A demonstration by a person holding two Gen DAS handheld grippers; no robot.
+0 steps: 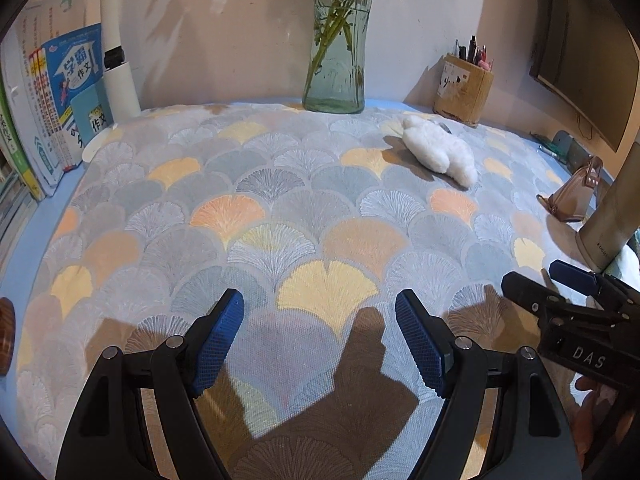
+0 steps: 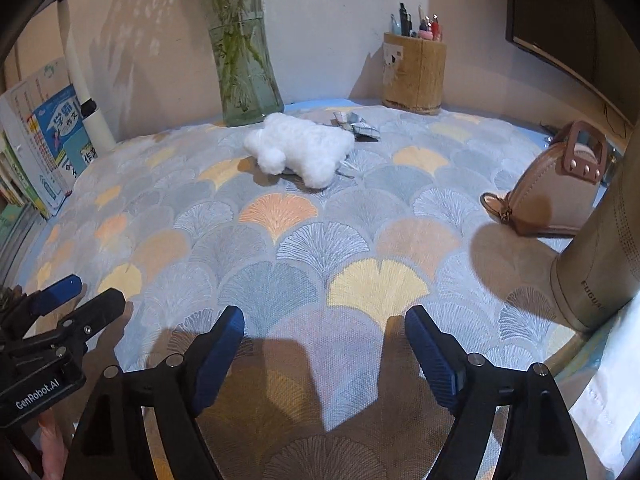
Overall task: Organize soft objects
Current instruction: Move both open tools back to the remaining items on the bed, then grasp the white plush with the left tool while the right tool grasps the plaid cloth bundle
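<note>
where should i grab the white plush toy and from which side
Grip the white plush toy across its thick middle, coming from above and the near side with the open right gripper. It lies flat on the patterned cloth, and the vase crowds its far side.

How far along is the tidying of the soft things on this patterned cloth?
Nothing looks done yet: the white plush toy and the folded cloth behind it lie loose near the vase. Nothing is in hand; the left tongs and right tongs are open and empty. All sorting remains.
</note>
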